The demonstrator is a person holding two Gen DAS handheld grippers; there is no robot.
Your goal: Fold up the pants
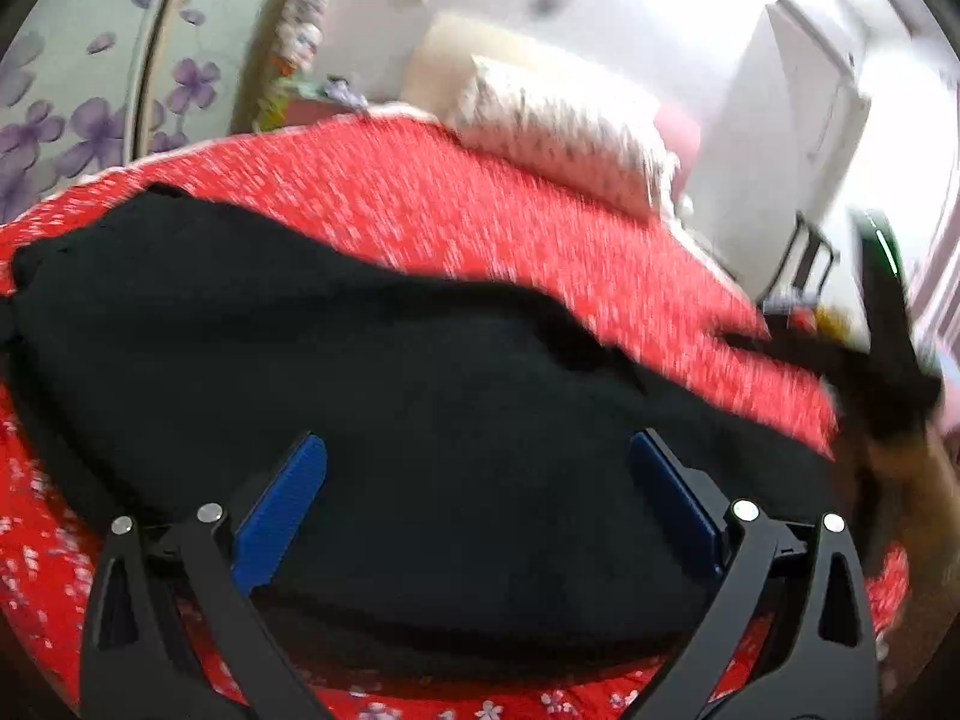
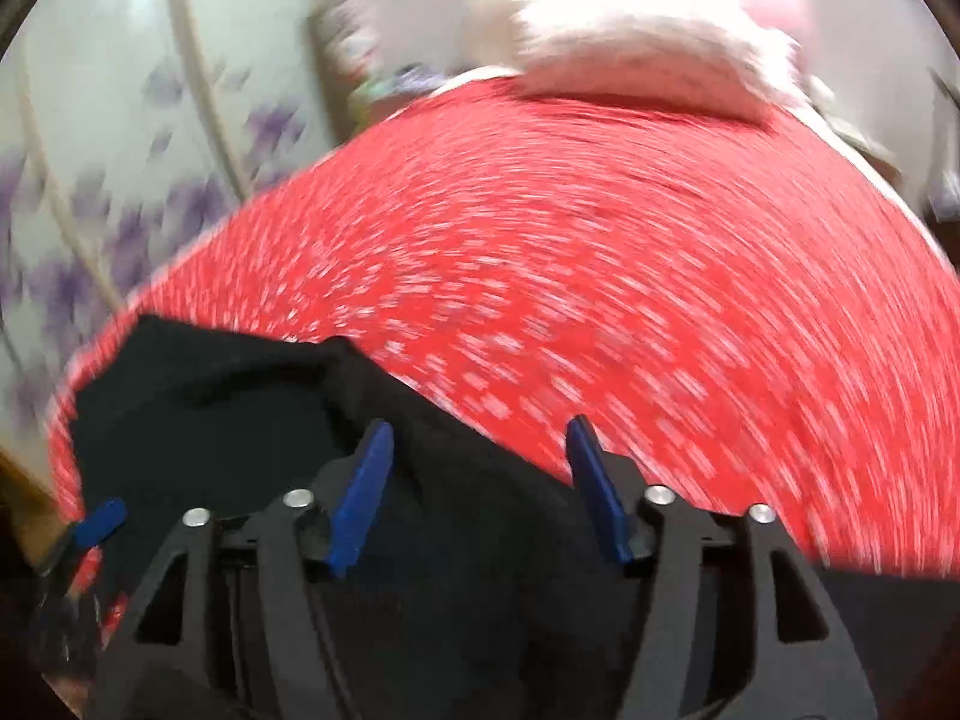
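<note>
The black pants (image 1: 336, 372) lie spread on the red flowered bed (image 1: 540, 240), well short of the white pillow (image 1: 564, 126) at its far end; the left tool (image 1: 477, 468) hangs over the pants, blue fingers (image 1: 282, 516) apart, gripping nothing; the right tool (image 2: 480, 456) sits over the pants' near edge, fingers likewise apart and empty.

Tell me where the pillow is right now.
In the left wrist view, the white pillow lies at the far end of the red bedspread, beyond the black pants.

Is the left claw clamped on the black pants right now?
No: in the left wrist view the left claw stands wide open above the black fabric pants, its blue pads apart and gripping nothing.
</note>
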